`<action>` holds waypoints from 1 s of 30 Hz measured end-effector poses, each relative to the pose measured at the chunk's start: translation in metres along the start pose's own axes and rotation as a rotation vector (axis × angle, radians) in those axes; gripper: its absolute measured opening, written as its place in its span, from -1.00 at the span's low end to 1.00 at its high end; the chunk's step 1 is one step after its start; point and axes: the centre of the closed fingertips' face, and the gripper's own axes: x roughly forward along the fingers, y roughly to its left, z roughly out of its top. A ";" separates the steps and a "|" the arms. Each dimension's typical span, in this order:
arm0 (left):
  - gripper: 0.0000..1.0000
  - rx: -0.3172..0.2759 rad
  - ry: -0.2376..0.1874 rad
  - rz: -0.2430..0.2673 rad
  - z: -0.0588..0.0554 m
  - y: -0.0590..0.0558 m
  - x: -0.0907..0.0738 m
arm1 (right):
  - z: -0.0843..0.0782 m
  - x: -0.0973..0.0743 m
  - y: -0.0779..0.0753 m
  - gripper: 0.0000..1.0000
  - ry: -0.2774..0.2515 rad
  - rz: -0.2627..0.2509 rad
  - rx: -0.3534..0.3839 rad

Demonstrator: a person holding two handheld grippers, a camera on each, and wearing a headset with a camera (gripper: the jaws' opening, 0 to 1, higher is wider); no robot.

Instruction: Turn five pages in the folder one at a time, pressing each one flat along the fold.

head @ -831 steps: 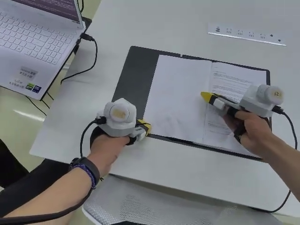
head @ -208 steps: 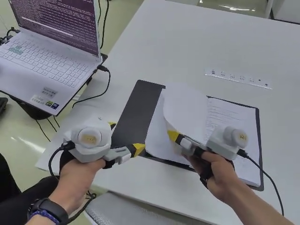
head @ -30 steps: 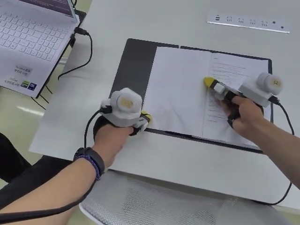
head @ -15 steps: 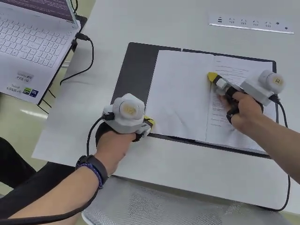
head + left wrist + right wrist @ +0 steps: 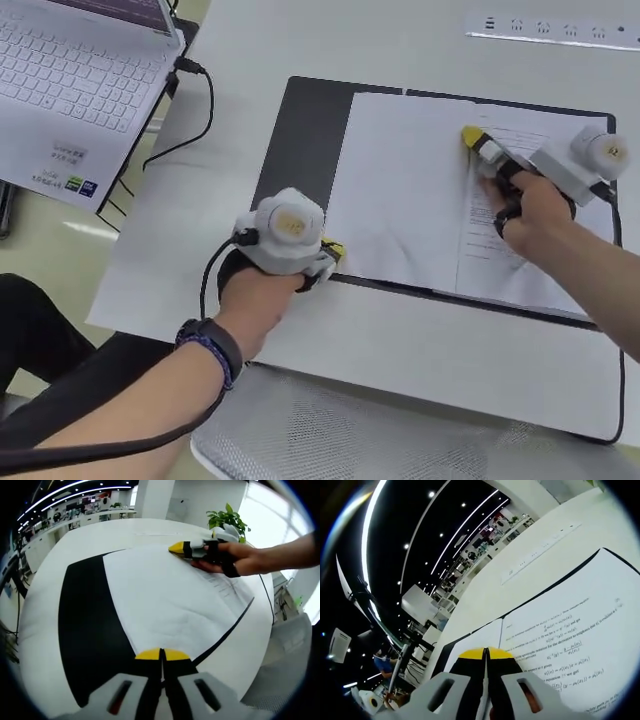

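Matt folder [image 5: 300, 150], creased paper page [image 5: 400, 190]

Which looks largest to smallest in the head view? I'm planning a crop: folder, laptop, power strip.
1. folder: largest, it lies whole across the middle.
2. laptop: cut by the frame edge, so only its visible part is ranked.
3. power strip: smallest, and also farthest away.

office: laptop [image 5: 70, 85], white desk [image 5: 300, 40], power strip [image 5: 555, 27], potted plant [image 5: 225, 517]
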 end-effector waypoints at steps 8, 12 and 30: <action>-1.00 0.024 0.002 -0.002 0.000 -0.001 0.000 | 0.009 0.010 -0.005 -1.00 -0.031 -0.003 0.029; -1.00 0.001 0.000 -0.003 0.000 0.000 -0.001 | 0.014 0.016 -0.010 -1.00 -0.048 -0.009 0.044; -1.00 -0.008 0.001 0.004 0.000 -0.001 -0.001 | 0.033 0.048 -0.031 -1.00 -0.056 -0.023 0.033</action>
